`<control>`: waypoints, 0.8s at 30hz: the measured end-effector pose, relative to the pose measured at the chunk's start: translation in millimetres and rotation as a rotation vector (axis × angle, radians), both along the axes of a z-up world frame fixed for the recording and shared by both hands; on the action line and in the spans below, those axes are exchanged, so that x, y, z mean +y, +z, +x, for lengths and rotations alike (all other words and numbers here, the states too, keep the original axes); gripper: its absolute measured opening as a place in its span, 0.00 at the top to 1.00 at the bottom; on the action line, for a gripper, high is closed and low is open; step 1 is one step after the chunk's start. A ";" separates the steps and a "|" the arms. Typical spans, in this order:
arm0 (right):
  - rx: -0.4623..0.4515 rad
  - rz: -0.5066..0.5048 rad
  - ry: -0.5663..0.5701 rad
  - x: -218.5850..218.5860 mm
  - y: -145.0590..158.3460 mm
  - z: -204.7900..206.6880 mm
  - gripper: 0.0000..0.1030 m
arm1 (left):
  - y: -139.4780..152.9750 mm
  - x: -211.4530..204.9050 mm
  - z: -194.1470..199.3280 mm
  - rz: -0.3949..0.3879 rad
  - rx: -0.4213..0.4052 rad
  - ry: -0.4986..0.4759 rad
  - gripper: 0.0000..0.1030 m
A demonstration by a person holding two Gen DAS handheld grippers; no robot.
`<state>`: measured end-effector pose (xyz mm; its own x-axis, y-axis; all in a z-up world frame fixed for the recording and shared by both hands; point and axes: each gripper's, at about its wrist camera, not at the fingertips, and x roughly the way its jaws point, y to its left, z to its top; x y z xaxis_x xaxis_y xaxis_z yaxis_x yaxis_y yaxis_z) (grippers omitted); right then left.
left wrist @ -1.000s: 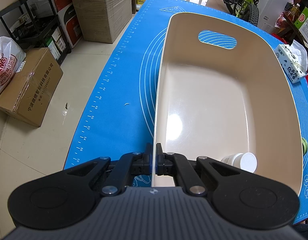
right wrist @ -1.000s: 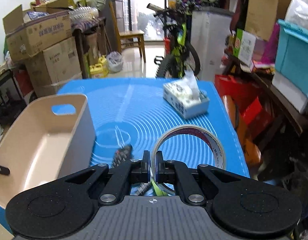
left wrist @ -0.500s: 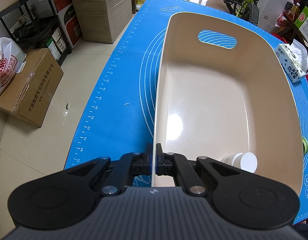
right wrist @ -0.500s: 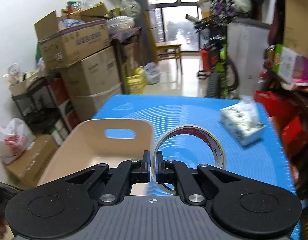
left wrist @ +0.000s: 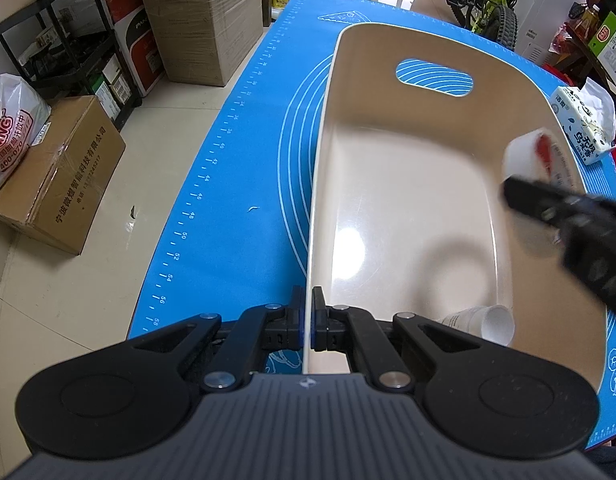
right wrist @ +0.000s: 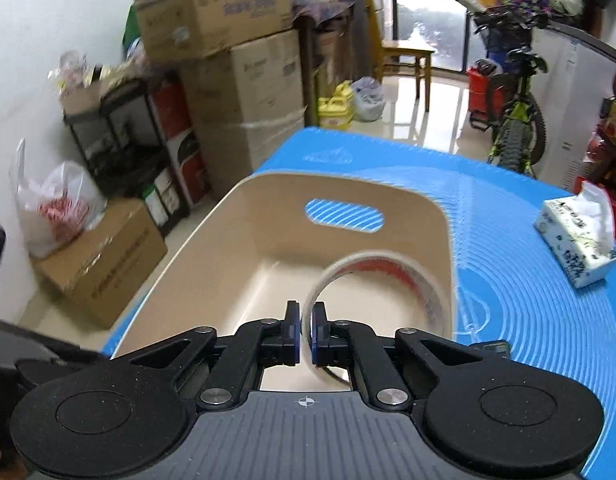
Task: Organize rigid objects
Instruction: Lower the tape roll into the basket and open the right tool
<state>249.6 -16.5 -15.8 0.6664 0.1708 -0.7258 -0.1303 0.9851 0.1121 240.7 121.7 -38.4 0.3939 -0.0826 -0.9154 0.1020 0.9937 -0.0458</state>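
A beige plastic bin (left wrist: 408, 208) with a cut-out handle stands on the blue mat (left wrist: 243, 184). My left gripper (left wrist: 307, 320) is shut on the bin's near left wall. A small white bottle (left wrist: 482, 322) lies in the bin's near right corner. My right gripper (right wrist: 305, 326) is shut on a roll of clear tape (right wrist: 384, 292) and holds it over the bin (right wrist: 243, 276). From the left wrist, the tape roll (left wrist: 528, 158) and the right gripper's blurred fingers (left wrist: 548, 204) show above the bin's right wall.
A tissue pack (right wrist: 576, 248) lies on the mat to the right of the bin. Cardboard boxes (left wrist: 55, 176), a black shelf (right wrist: 119, 152) and a white bag (right wrist: 53, 208) stand on the floor to the left. A bicycle (right wrist: 512, 108) is at the far end.
My right gripper has carried the tape roll leftward, from over the open mat to above the bin, and now shows in the left wrist view. The left gripper and the bin have stayed put.
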 end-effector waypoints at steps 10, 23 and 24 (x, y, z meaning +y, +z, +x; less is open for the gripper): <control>0.143 -0.053 0.037 8.9 -37.8 6.8 0.83 | -0.2 0.1 0.0 0.004 0.000 0.000 0.97; 0.105 0.019 -0.031 -16.1 -31.0 -4.5 0.48 | -0.3 0.8 -0.1 0.004 0.000 0.000 0.97; 0.093 0.032 -0.037 -19.4 -27.0 -5.4 0.47 | -0.1 0.0 0.0 0.005 0.000 0.000 0.97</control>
